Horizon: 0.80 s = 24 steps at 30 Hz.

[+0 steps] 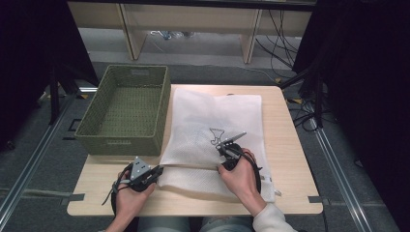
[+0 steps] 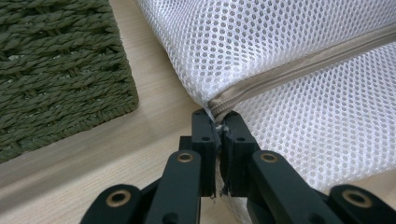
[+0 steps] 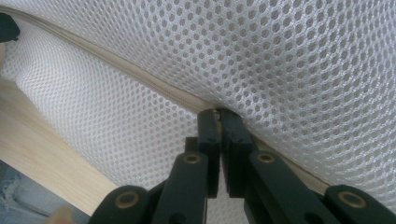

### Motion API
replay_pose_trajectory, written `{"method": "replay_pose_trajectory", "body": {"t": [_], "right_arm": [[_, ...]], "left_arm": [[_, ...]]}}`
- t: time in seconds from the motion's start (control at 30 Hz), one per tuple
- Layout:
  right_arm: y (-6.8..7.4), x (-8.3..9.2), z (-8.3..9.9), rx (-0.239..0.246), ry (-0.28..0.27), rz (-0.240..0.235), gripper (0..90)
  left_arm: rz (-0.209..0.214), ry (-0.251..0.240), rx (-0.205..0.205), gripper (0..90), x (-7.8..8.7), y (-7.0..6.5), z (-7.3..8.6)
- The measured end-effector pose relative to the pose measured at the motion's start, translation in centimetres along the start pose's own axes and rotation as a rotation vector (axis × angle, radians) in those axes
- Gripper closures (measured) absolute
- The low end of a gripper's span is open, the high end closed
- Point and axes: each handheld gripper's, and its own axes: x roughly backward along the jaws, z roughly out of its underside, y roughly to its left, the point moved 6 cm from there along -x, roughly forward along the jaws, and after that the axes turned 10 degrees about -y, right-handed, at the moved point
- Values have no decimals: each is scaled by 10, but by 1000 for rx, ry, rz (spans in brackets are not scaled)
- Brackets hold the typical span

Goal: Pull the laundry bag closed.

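A: What lies around the mesh bag (image 1: 216, 126)?

B: A green basket (image 1: 124, 109) sits just left of the bag on the desk (image 1: 290, 159), almost touching it. Bare desk shows right of the bag and along its near edge.

A: And the hand-held grippers?

B: The left hand-held gripper (image 2: 219, 122) is clamped tight on the bag's left zip (image 2: 299, 66) end, near the basket's corner. The right hand-held gripper (image 3: 217, 115) is pinched closed on the zip seam farther right along the bag.
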Motion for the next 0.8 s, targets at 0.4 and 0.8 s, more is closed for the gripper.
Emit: {"method": "replay_pose_trajectory", "body": {"t": [0.4,0.8], "right_arm": [[-5,1,0,14,-14,24,884],[-15,1,1,37,-25,22,884]], "left_arm": [[2,0,2,840,0,0,0],[6,1,18,840,-1,-2,1]]}}
